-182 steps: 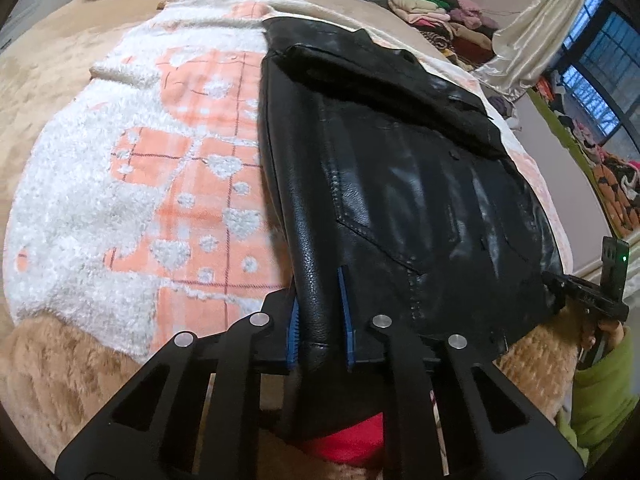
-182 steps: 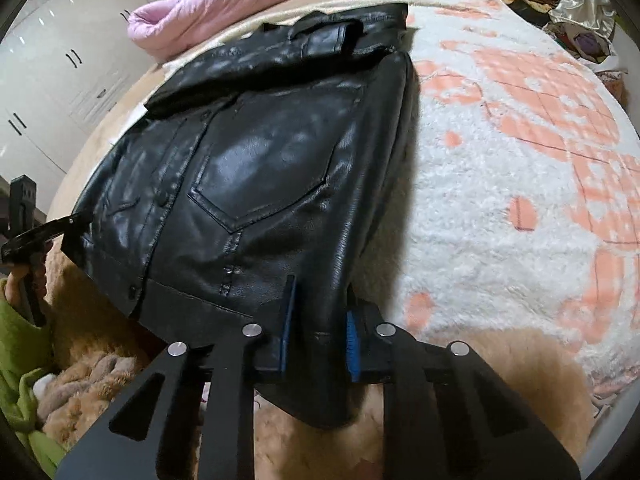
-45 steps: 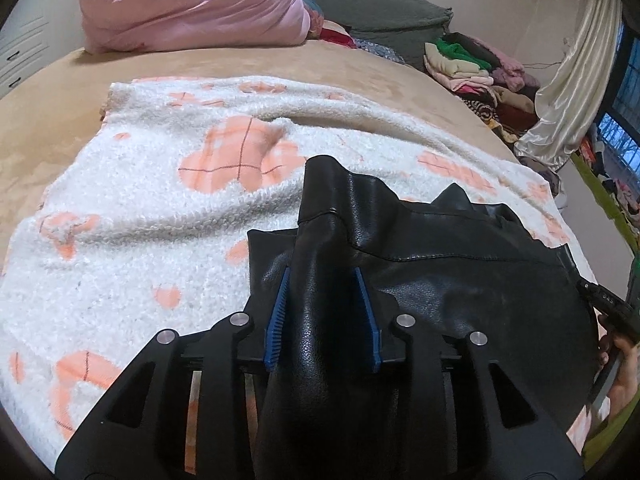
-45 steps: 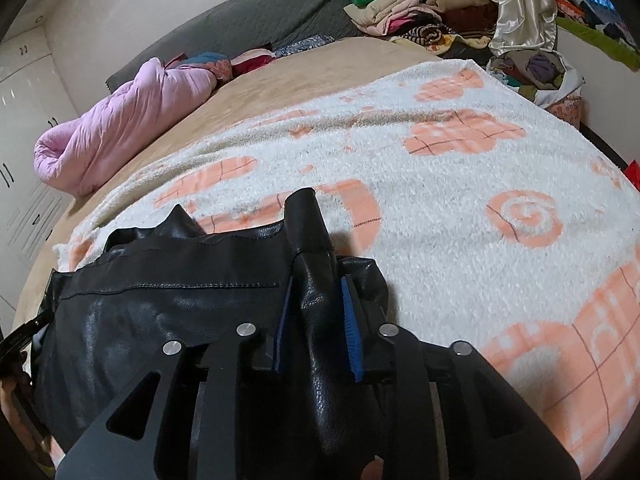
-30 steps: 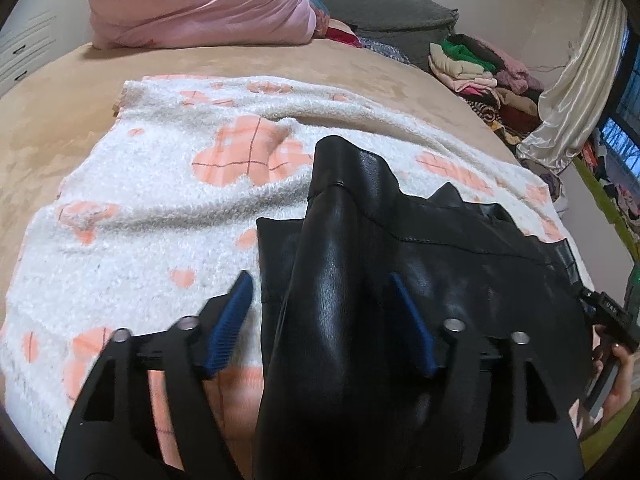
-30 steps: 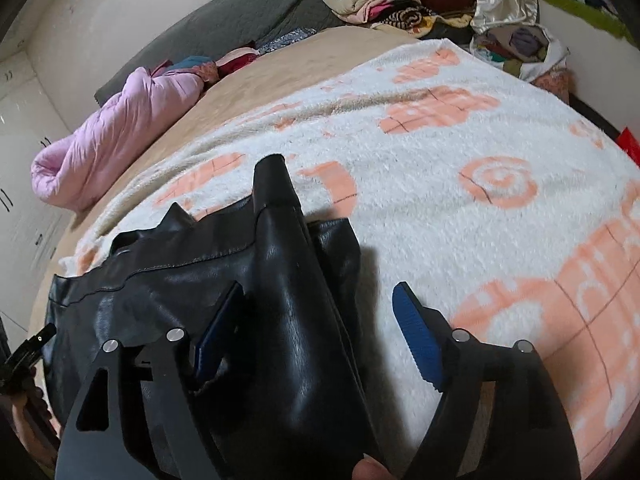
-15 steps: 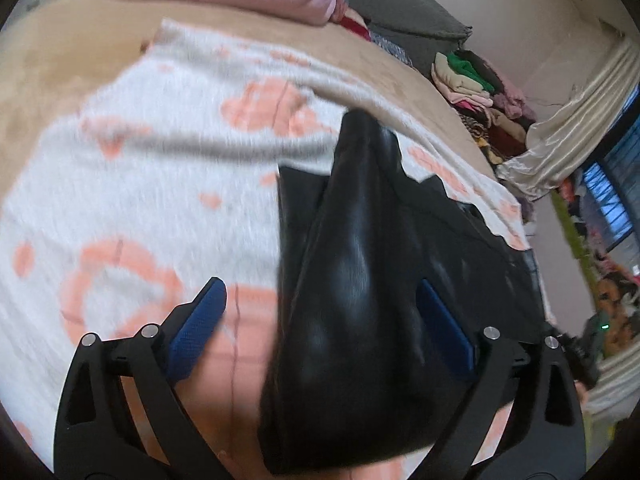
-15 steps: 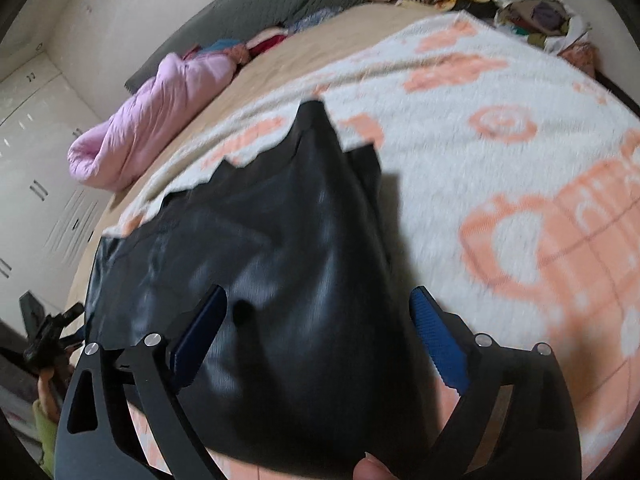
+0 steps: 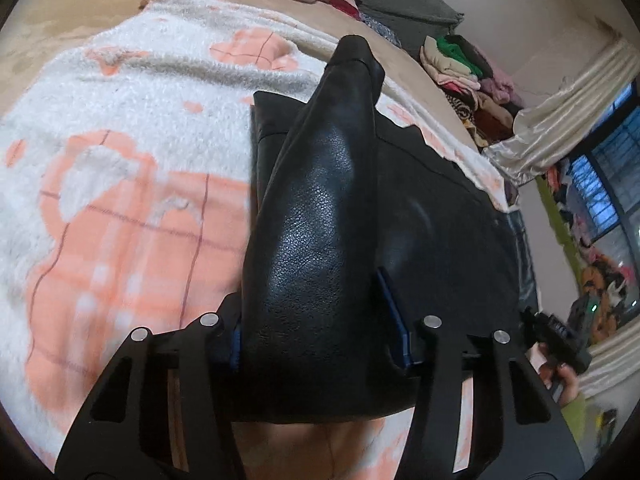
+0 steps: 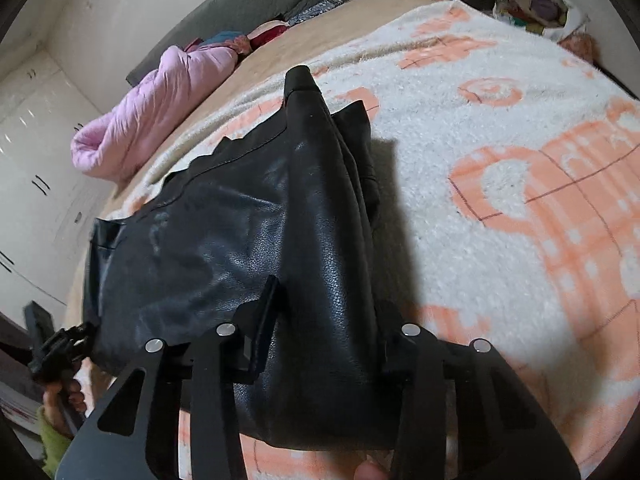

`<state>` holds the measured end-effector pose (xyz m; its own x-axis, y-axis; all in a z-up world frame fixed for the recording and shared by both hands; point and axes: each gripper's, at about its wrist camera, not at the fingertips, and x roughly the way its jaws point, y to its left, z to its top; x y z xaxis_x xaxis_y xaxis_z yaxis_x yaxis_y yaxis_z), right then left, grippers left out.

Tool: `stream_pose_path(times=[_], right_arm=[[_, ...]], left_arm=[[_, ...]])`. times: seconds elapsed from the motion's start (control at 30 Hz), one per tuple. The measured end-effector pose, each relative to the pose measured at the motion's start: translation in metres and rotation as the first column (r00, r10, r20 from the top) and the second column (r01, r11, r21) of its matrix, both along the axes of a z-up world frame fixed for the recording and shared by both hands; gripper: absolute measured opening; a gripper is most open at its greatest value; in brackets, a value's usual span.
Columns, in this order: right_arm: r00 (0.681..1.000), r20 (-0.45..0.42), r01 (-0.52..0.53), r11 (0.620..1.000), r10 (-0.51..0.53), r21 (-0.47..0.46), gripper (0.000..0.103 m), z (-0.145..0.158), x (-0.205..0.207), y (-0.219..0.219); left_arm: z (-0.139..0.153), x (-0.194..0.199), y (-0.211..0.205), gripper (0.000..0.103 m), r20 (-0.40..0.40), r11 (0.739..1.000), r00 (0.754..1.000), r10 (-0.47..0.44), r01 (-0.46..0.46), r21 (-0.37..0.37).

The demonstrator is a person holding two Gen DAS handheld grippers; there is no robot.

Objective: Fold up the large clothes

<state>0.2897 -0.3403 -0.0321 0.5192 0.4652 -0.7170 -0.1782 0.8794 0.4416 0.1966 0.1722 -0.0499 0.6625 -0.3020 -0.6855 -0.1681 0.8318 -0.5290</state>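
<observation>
I'm re-gripping the folded black leather jacket [image 9: 320, 248] lying on the fleecy blanket [image 9: 120, 184] on the bed: left tool [image 9: 320, 332] and right tool [image 10: 320, 344] are both closing around raised folds, pads seemingly touching. Next I'm needing firm bites, then another fold. Leather's looking stiff, glossy, bulky.

folded black leather jacket [image 9: 320, 240] on blanket

Both grippers fill the lower frame, angled downward: left gripper [image 9: 320, 332] and right gripper [image 10: 320, 328] closing on black leather folds.
</observation>
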Motion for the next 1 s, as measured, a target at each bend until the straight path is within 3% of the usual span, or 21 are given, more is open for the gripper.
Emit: stream_pose_path(times=[0.17, 0.23, 0.27, 0.4, 0.5, 0.63, 0.77, 1.0], right_arm=[[0.999, 0.034, 0.025, 0.997, -0.023, -0.073, 0.053, 0.004, -0.008, 0.004], [0.997, 0.066, 0.038, 0.991, -0.03, -0.13, 0.062, 0.009, -0.015, 0.008], [0.995, 0.087, 0.054, 0.984, -0.039, -0.17, 0.073, 0.013, -0.02, 0.011], [0.976, 0.217, 0.101, 0.939, -0.029, -0.329, 0.085, 0.026, -0.043, 0.028], [0.945, 0.326, 0.13, 0.909, 0.007, -0.396, 0.092, 0.039, -0.065, 0.047], [0.915, 0.391, 0.077, 0.911, 0.096, -0.404, 0.093, 0.053, -0.088, 0.075], [0.907, 0.388, -0.001, 0.919, 0.167, -0.395, 0.093, 0.058, -0.099, 0.097], [0.898, 0.359, -0.108, 0.918, 0.255, -0.381, 0.09, 0.054, -0.109, 0.143]], left_arm=[[0.003, -0.003, 0.001, 0.05, -0.001, 1.0, 1.0, 0.006, -0.006, 0.021], [0.007, -0.006, 0.003, 0.056, 0.001, 0.999, 1.0, 0.015, -0.015, 0.039], [0.009, -0.008, 0.004, 0.056, 0.003, 0.999, 1.0, 0.019, -0.019, 0.046], [0.019, -0.019, 0.003, 0.058, 0.027, 0.994, 0.999, 0.024, -0.026, 0.102], [0.028, -0.03, 0.005, 0.068, 0.05, 0.989, 0.998, 0.045, -0.052, 0.137], [0.037, -0.043, 0.01, 0.074, 0.072, 0.975, 0.995, 0.075, -0.088, 0.203], [0.044, -0.054, 0.018, 0.085, 0.088, 0.966, 0.99, 0.112, -0.129, 0.222], [0.044, -0.061, 0.03, 0.091, 0.082, 0.956, 0.984, 0.158, -0.173, 0.237]])
